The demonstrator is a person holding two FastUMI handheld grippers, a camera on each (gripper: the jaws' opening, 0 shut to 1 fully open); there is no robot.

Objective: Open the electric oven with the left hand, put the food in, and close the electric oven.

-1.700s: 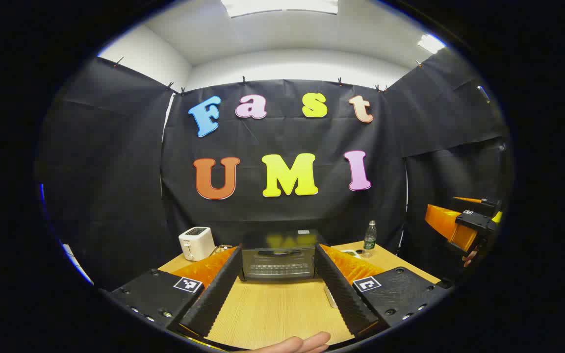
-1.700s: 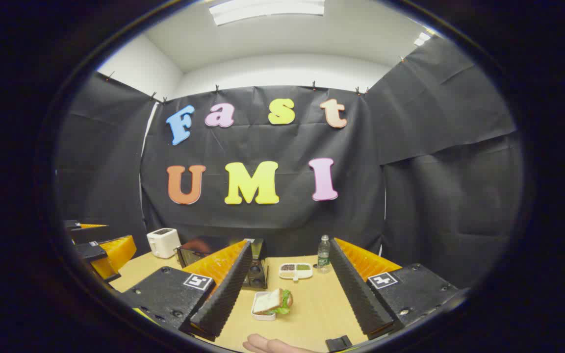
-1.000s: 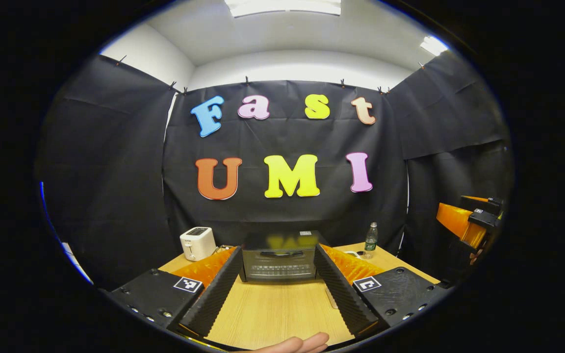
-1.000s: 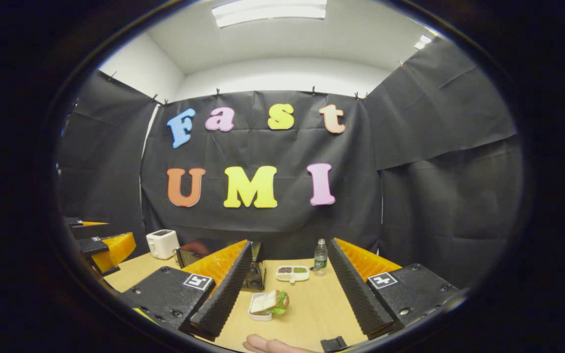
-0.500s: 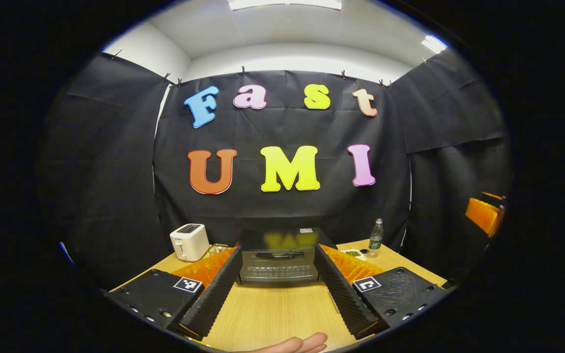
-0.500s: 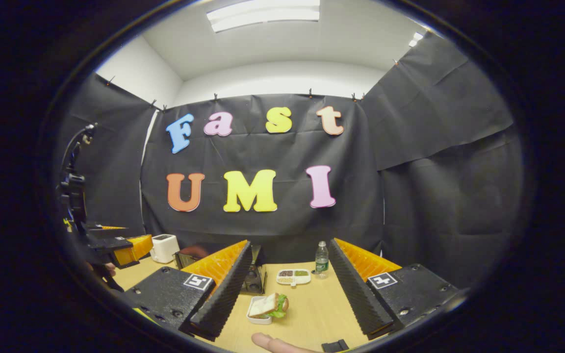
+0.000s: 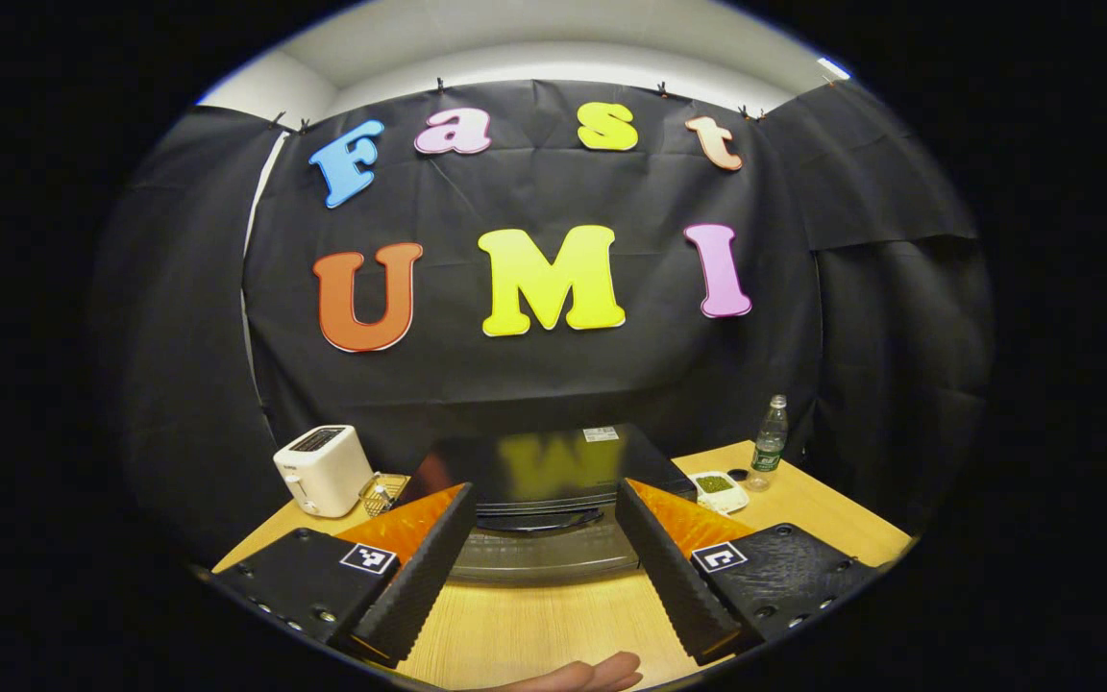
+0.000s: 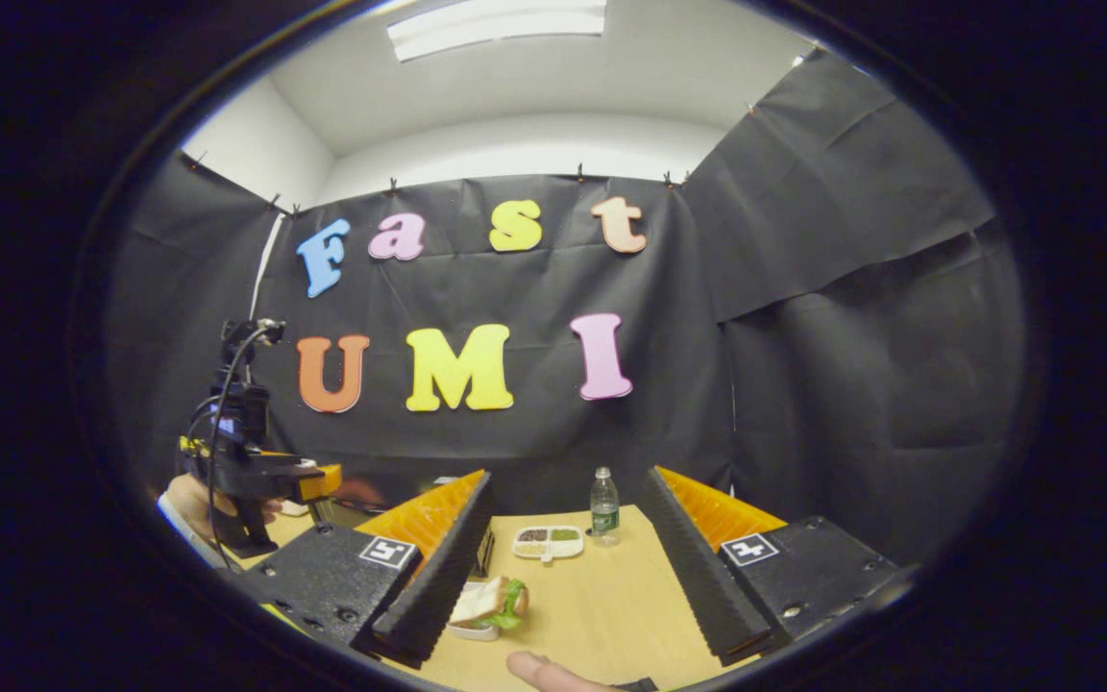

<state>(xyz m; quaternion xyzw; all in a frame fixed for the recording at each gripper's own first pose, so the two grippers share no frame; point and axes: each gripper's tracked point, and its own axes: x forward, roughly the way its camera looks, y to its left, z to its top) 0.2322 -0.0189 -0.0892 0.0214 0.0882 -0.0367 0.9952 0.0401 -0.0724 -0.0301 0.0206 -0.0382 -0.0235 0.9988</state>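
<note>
The black electric oven (image 7: 553,461) stands at the back of the wooden table (image 7: 534,634) with its door shut; its curved door handle (image 7: 539,520) lies between my fingers. My left gripper (image 7: 544,492) is open, just in front of the door and a little above it, with nothing held. In the right gripper view a sandwich with lettuce sits in a small white dish (image 8: 486,605) next to my right gripper's left finger. My right gripper (image 8: 568,479) hovers open over the table. The left gripper (image 8: 260,473) shows farther off at the left, held by a hand (image 8: 190,502).
A white toaster (image 7: 323,469) and a small wire basket (image 7: 381,492) stand left of the oven. To its right are a small dish of green food (image 7: 715,488) and a plastic bottle (image 7: 770,444). A divided dish (image 8: 547,542) lies behind the sandwich.
My left gripper has moved forward and dipped toward the oven, which now looms large between its fingers. The right gripper has drifted slightly, so the sandwich dish sits nearer its left finger.
</note>
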